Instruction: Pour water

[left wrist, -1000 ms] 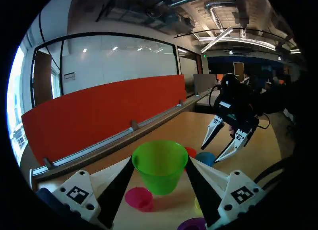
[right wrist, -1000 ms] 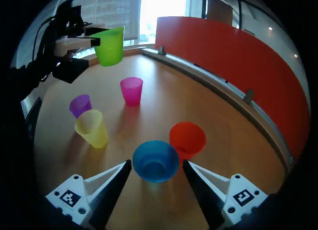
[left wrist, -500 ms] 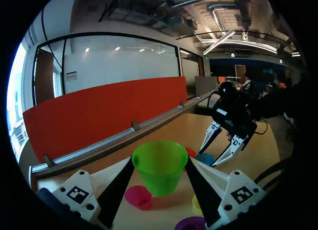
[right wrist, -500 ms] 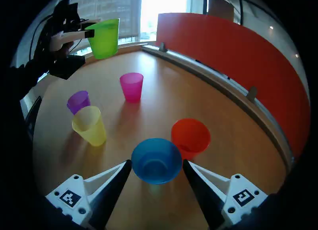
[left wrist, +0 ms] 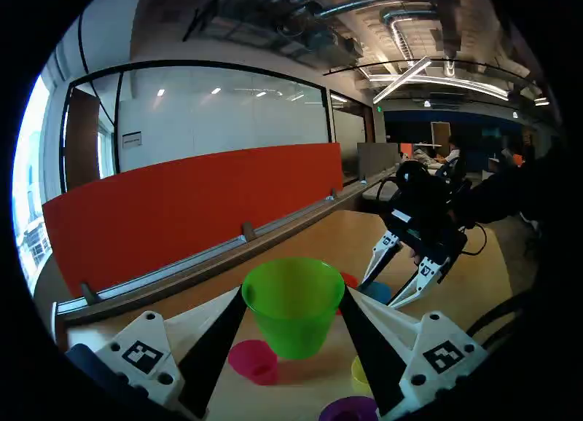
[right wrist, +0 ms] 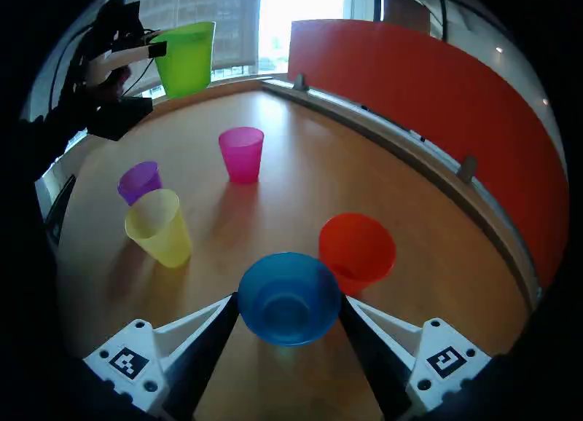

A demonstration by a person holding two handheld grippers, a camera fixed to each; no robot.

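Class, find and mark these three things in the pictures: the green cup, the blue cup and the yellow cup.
green cup [left wrist: 293, 319]: left gripper view, on its front wall.
blue cup [right wrist: 284, 313]: right gripper view, on its inner bottom.
yellow cup [right wrist: 164, 239]: right gripper view, on its side wall.

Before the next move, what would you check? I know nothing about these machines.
1. Left fingers clamp green cup: ok, it is held in the air.
2. Green cup upright: ok.
3. Blue cup sits between right fingers: ok.
4. Right fingers pressing on blue cup: cannot tell.
5. Water in either cup: cannot tell.
6. Room around blue cup: not ok, red cup stands right beside it.
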